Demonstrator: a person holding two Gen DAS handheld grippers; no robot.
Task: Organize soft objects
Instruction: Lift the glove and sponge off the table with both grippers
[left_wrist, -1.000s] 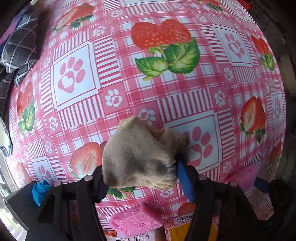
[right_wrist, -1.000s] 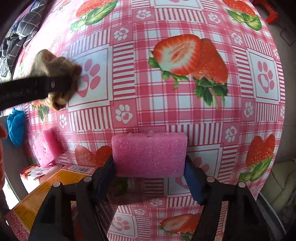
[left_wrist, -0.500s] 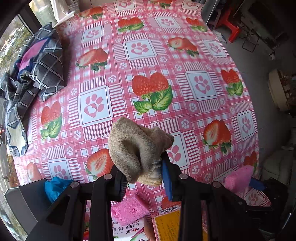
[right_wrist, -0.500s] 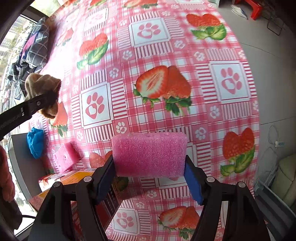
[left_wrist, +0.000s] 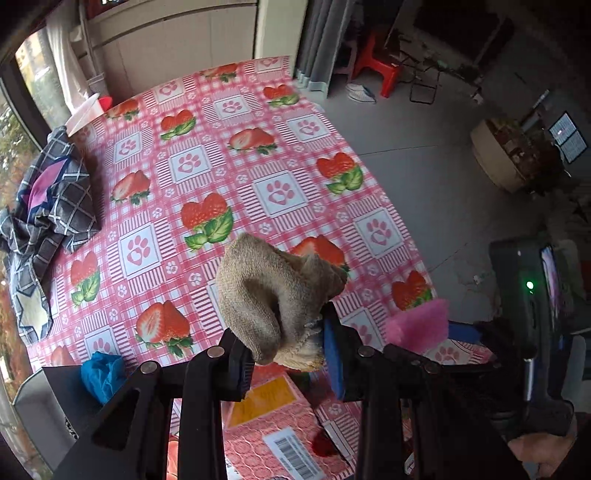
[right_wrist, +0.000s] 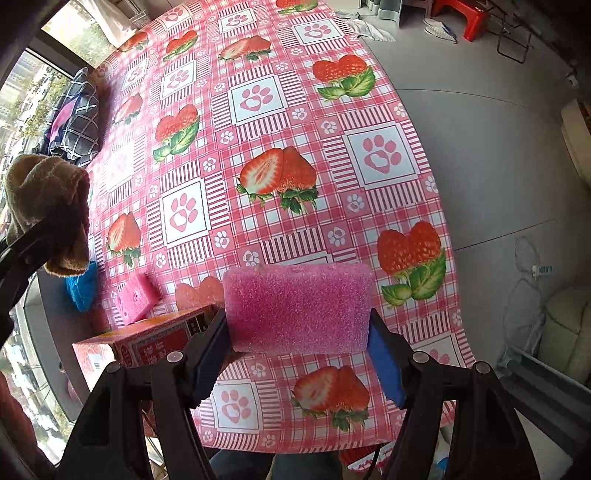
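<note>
Jaws of the left gripper (left_wrist: 288, 350) had closed further, clamping the tan sock (left_wrist: 273, 295); the right gripper (right_wrist: 299, 350) gripped the pink sponge (right_wrist: 297, 306). Both items had risen well clear of the tablecloth (right_wrist: 295, 147) since a second before, apparently ready for sorting.

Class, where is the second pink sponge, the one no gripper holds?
In the right wrist view, the loose pink sponge lies lower left on the tablecloth, between blue cloth and red box.

There are two pink sponges (right_wrist: 297, 306) (right_wrist: 135, 297), one brown cloth (left_wrist: 273, 299), one blue cloth (left_wrist: 101, 373), one red and orange box (right_wrist: 147, 339) and one dark checked blanket (left_wrist: 55, 206).
</note>
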